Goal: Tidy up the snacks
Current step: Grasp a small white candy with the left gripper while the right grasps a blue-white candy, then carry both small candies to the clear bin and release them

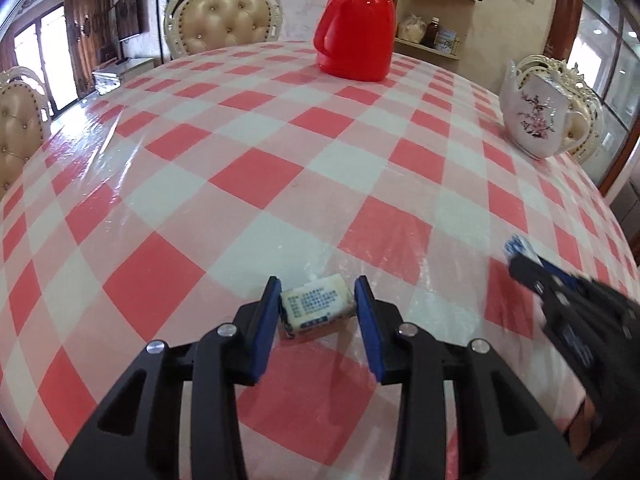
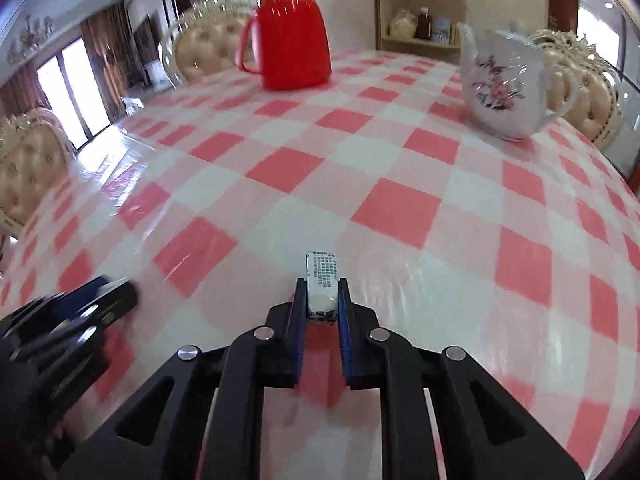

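A small white wrapped snack [image 1: 316,308] with blue print lies on the red-and-white checked tablecloth [image 1: 304,168]. My left gripper [image 1: 318,292] is shut on it, a blue pad against each end. My right gripper [image 2: 321,281] is shut on a second wrapped snack [image 2: 322,266], which sticks out forward between the pads just above the cloth. In the left wrist view the right gripper [image 1: 518,258] is a blur at the right edge, with its blue-and-white snack [image 1: 516,245] at the tip. The right wrist view has the left gripper [image 2: 114,294] blurred at lower left, its snack hidden.
A red thermos jug [image 1: 356,28] stands at the far side of the table. A white floral teapot [image 1: 536,116] sits at the far right. Padded cream chairs [image 1: 224,20] ring the table, and a wooden shelf [image 1: 436,8] with jars stands behind.
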A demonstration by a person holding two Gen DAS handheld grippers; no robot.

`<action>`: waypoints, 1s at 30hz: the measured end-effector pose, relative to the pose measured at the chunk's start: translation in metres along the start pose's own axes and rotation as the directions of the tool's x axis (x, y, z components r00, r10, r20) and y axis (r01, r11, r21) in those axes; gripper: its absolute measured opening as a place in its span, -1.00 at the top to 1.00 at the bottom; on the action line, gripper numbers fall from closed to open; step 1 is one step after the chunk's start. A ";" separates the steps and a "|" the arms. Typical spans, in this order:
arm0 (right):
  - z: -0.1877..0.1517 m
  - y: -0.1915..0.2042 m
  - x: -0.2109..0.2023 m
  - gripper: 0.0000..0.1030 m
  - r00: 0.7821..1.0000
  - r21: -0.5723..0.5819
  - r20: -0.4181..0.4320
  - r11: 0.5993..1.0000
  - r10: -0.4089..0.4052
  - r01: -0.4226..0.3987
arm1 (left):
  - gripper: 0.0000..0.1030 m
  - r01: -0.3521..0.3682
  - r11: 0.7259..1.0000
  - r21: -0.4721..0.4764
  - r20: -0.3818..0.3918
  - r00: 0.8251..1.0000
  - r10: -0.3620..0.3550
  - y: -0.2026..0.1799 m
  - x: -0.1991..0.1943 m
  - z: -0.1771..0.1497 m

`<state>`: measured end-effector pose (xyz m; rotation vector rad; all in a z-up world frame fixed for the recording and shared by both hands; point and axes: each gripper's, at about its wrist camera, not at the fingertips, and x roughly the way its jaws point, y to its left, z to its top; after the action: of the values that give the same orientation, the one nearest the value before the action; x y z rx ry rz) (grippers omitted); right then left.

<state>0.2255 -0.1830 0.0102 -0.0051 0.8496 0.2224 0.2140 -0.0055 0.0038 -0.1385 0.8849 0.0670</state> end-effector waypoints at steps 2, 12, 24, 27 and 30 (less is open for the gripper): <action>-0.012 -0.002 -0.019 0.72 1.000 0.025 0.020 1.000 0.008 -0.009 | 0.26 0.026 1.000 0.009 0.001 1.000 -0.026 -0.002 -0.002 -0.003; -0.097 0.012 -0.108 0.72 0.991 0.106 0.089 0.988 0.103 -0.112 | 0.26 0.122 0.985 0.118 0.116 0.984 -0.135 -0.008 -0.059 -0.036; -0.142 0.042 -0.148 0.72 0.980 0.120 0.127 0.979 0.152 -0.167 | 0.26 0.207 0.975 0.079 0.147 0.965 -0.217 0.026 -0.116 -0.096; -0.149 0.050 -0.152 0.72 0.978 0.115 0.125 0.977 0.166 -0.181 | 0.26 0.200 0.978 0.057 0.152 0.967 -0.206 0.034 -0.125 -0.107; -0.159 0.056 -0.157 0.72 0.974 0.123 0.120 0.971 0.190 -0.205 | 0.26 0.197 0.980 0.042 0.160 0.966 -0.201 0.041 -0.136 -0.117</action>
<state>-0.0044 -0.1730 0.0267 0.2177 0.7563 0.3489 0.0341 0.0173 0.0323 -0.1940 0.7038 -0.1196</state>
